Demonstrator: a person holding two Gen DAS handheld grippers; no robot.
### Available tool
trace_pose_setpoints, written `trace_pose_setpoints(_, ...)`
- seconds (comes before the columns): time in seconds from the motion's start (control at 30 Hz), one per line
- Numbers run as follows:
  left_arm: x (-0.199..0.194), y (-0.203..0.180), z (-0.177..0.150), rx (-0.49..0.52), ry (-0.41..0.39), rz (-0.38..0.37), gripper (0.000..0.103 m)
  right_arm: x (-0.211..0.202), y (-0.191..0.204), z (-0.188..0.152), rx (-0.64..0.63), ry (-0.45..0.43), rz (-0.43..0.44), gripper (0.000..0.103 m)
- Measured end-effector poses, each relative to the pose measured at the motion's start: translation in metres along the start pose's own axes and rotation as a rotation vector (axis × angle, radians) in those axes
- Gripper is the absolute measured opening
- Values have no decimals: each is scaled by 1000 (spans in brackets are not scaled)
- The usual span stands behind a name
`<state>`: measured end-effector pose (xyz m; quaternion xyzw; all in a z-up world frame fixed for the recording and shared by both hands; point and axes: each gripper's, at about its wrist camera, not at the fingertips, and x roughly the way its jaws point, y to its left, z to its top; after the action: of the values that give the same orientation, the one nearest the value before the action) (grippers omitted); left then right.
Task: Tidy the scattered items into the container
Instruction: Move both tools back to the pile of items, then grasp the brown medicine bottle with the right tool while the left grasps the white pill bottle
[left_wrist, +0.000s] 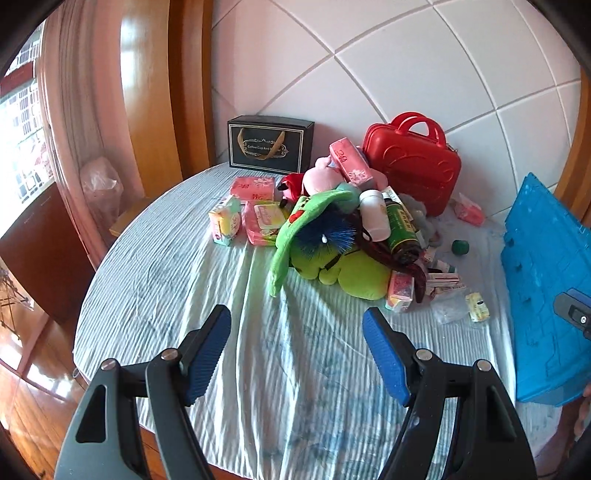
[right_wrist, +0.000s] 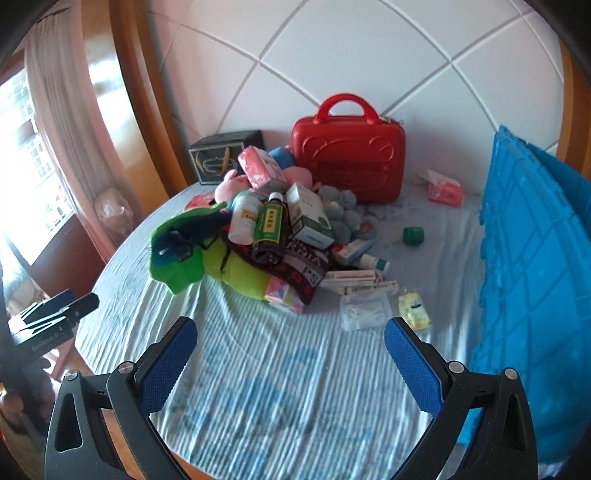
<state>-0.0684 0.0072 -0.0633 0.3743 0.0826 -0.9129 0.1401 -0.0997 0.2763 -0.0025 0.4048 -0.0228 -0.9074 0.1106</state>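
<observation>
Round table (right_wrist: 280, 387) under striped pale-blue cloth, white tiled wall behind, wood door frame and pink curtain at left.

Messy pile (right_wrist: 266, 236) near table's middle: green plush, pink plush, bottles, boxes, tissue packs.

Red case (right_wrist: 347, 158) at far edge by wall.

Black box (left_wrist: 270, 144) at far left edge, gold words "Coffee Cup And", rest unclear.

Blue container (right_wrist: 532, 266) at right edge.

Left gripper (left_wrist: 296, 354) jaws wide apart, holding nothing.

Right gripper (right_wrist: 290, 363) same, wide and empty.

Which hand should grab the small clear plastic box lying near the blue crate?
Right, probably. The clear plastic box lies just ahead of the open right gripper, beside the blue crate; the left gripper sits farther off.
</observation>
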Motion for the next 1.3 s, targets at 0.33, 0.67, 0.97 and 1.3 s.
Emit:
trace_pose_setpoints(0.33, 58, -47, 56, 92, 41, -156, 73, 45, -2, 28, 66, 37, -35, 103)
trace_pose_setpoints(0.67, 144, -102, 105, 215, 55, -179, 67, 88, -6, 63, 128, 31, -72, 95)
trace_pose_setpoints(0.97, 225, -112, 114, 228, 170, -165, 65, 155, -16, 93, 118, 111, -40, 89)
trace_pose_setpoints(1.3, 258, -95, 114, 281, 189, -171, 65, 236, 3, 112, 68, 225, 34, 86)
